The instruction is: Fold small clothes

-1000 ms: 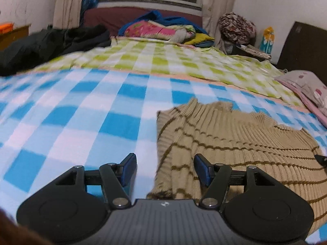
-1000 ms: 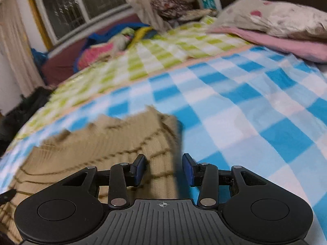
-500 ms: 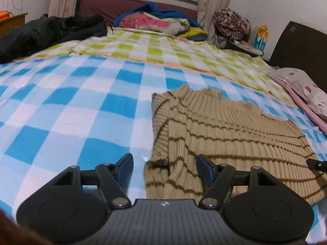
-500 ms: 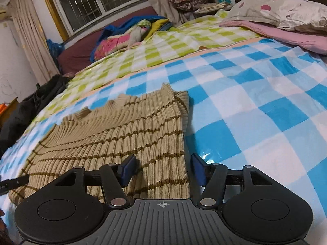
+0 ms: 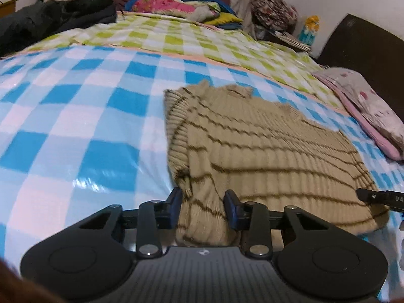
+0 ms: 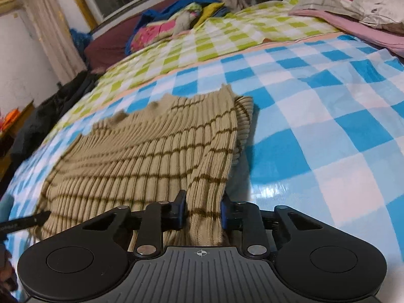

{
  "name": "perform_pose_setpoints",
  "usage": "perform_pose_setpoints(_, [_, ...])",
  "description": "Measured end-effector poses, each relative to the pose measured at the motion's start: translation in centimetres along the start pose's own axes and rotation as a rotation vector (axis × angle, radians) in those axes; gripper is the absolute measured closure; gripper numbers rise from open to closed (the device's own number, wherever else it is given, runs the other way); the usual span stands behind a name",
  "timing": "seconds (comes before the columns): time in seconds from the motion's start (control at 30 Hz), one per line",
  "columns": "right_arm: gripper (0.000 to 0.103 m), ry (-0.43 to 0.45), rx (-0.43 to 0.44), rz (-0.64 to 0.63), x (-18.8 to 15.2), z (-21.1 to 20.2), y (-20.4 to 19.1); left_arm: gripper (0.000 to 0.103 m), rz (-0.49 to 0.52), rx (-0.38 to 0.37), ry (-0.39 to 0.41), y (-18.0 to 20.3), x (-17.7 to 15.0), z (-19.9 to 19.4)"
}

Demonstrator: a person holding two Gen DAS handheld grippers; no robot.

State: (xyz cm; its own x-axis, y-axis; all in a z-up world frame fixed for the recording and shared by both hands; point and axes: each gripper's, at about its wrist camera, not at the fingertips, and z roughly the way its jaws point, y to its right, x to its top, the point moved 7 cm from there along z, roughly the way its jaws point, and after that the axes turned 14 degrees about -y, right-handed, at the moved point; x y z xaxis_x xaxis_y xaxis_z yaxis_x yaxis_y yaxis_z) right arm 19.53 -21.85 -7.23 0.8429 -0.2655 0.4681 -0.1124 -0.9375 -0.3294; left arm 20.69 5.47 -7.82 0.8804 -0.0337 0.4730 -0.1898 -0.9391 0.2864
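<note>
Blue-and-white checked bedding (image 5: 75, 116) is spread over the bed, with a green checked sheet (image 5: 176, 40) seen beyond it and a spotted pillow (image 5: 366, 103) off to one side. On the blue checks a beige ribbed sweater with brown stripes (image 5: 265, 151) is laid flat. Its near left corner is bunched between the fingers of the left gripper (image 5: 203, 208), which are closed in on the knit. Its near right corner is likewise pinched between the fingers of the right gripper (image 6: 203, 210). Ahead of both sets of fingers the rest of the garment is stretched away across the bed
</note>
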Motion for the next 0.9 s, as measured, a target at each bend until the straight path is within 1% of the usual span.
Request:
perform_pose_setpoints(0.1, [0.078, -0.043, 0.005, -0.055, -2.0, -1.4, -0.2, 0.063, 0.040, -0.013, -0.031, 1.4, -2.6, -1.1])
perform_pose_setpoints(0.23, [0.078, -0.095, -0.010, -0.092, -5.9, -3.4, 0.1, 0.063, 0.062, -0.051, -0.091, 2.9, -7.0, -2.8])
perform_pose_setpoints(0.3, [0.078, -0.091, -0.040, -0.104, -7.0, -3.9, 0.4, 0.063, 0.091, -0.022, -0.079, 3.4, -8.1, -3.4])
perform_pose_setpoints(0.33, [0.076, -0.084, -0.055, -0.108, -7.0, -4.1, 0.5, 0.063, 0.092, -0.010, -0.070, 3.4, -8.3, -3.7])
perform_pose_setpoints(0.4, [0.075, -0.061, -0.086, -0.101, -6.7, -4.6, 0.5, 0.063, 0.063, -0.003, -0.045, 3.0, -7.8, -4.3])
perform_pose_setpoints(0.5, [0.075, -0.018, -0.097, -0.103, -6.2, -6.1, 0.0, 0.063, 0.017, 0.030, 0.009, 1.9, -7.0, -5.6])
perform_pose_setpoints(0.53, [0.075, 0.002, -0.118, -0.123, -6.0, -6.8, -0.3, 0.063, 0.012, 0.048, 0.025, 1.7, -6.8, -5.9])
perform_pose_setpoints(0.6, [0.074, 0.045, -0.169, -0.173, -5.5, -7.7, -0.9, 0.062, 0.016, 0.118, 0.054, 1.1, -6.4, -6.2])
perform_pose_setpoints(0.63, [0.069, 0.062, -0.189, -0.196, -5.3, -8.1, -1.3, 0.062, 0.020, 0.153, 0.062, 0.8, -6.4, -6.1])
perform_pose_setpoints(0.67, [0.067, 0.073, -0.204, -0.209, -5.1, -8.4, -1.6, 0.062, 0.016, 0.173, 0.062, 0.4, -6.5, -5.8])
perform_pose_setpoints(0.77, [0.066, 0.082, -0.208, -0.216, -4.5, -8.7, -2.4, 0.060, -0.022, 0.166, 0.046, -0.8, -6.9, -5.0])
perform_pose_setpoints(0.8, [0.066, 0.089, -0.203, -0.220, -4.3, -8.9, -2.9, 0.057, -0.032, 0.172, 0.051, -1.1, -7.0, -4.9])
perform_pose_setpoints(0.83, [0.066, 0.096, -0.191, -0.228, -4.1, -9.0, -3.6, 0.056, -0.046, 0.173, 0.056, -1.6, -7.1, -4.8])
perform_pose_setpoints(0.9, [0.066, 0.099, -0.153, -0.257, -3.7, -8.6, -5.7, 0.057, -0.094, 0.149, 0.065, -2.5, -7.2, -5.1])
